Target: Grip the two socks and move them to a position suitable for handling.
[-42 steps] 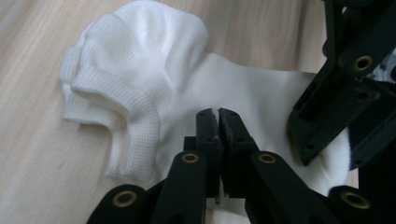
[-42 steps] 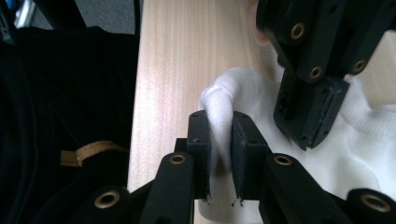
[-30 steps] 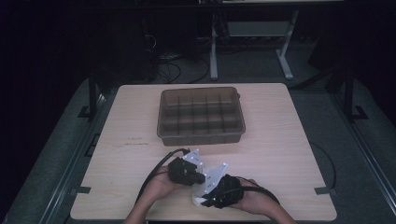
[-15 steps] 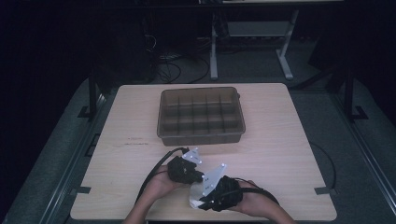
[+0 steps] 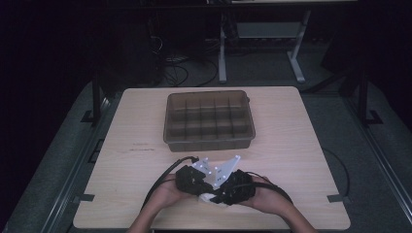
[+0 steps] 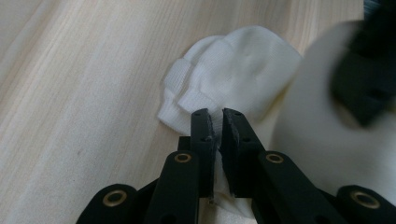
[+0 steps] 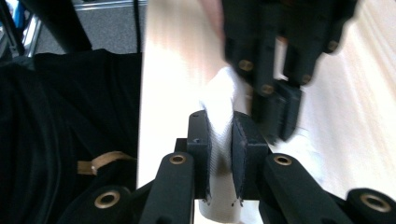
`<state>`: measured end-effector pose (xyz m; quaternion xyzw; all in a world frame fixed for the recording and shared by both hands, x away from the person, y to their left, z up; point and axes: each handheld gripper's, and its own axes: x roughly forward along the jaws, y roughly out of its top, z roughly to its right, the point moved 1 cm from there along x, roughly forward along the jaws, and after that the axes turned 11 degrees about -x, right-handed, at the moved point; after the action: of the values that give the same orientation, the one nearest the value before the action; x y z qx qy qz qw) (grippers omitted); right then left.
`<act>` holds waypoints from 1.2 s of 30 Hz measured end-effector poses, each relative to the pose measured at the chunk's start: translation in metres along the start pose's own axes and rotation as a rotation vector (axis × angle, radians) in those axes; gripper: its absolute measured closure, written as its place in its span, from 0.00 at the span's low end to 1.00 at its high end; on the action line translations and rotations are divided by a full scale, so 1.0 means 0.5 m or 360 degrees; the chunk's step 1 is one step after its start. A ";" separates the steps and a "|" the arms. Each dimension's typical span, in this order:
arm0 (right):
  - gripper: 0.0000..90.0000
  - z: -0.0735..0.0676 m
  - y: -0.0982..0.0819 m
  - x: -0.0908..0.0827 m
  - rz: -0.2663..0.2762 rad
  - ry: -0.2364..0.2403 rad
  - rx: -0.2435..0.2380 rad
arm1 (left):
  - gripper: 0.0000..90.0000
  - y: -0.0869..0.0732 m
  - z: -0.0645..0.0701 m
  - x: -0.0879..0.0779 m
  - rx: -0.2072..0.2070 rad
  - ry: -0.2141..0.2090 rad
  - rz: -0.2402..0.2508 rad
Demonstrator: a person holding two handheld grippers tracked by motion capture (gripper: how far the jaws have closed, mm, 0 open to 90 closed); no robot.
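Observation:
A white knitted cloth (image 6: 238, 65) lies bunched on the pale wooden table (image 5: 291, 145) near its front edge. My left gripper (image 6: 217, 116) is shut on one edge of it, and white fabric shows between the jaws lower down. My right gripper (image 7: 219, 121) is shut on another fold of the same cloth (image 7: 219, 93), which rises between its pads. In the high view both grippers, left (image 5: 190, 180) and right (image 5: 238, 187), sit close together with the cloth (image 5: 210, 197) between them. The left gripper (image 7: 275, 112) appears blurred just beyond the right jaws.
A brown translucent tray (image 5: 210, 141) divided into several compartments stands at the middle of the table, just beyond the hands. Black cables trail from both grippers across the front of the table. Table legs and cords stand on the dark floor behind.
My right gripper has lifted a little with the cloth in it. The left gripper has stayed where it was.

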<state>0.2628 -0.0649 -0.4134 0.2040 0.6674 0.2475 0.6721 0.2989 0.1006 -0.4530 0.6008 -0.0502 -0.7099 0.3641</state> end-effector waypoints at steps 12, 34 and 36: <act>0.88 0.060 -0.023 0.055 -0.0190 -0.0072 0.0177 | 0.91 -0.029 -0.022 -0.074 -0.0073 0.0044 0.0134; 0.66 0.053 -0.019 0.010 -0.0148 -0.0232 0.0077 | 0.90 -0.026 -0.008 -0.073 -0.0036 0.0042 0.0110; 0.72 0.057 -0.016 0.012 -0.0164 -0.0248 0.0077 | 0.90 -0.025 -0.007 -0.074 -0.0031 0.0043 0.0107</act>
<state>0.2917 -0.0663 -0.4222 0.2044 0.6286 0.1798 0.7286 0.2968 0.1324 -0.4302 0.6047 -0.0586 -0.6896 0.3941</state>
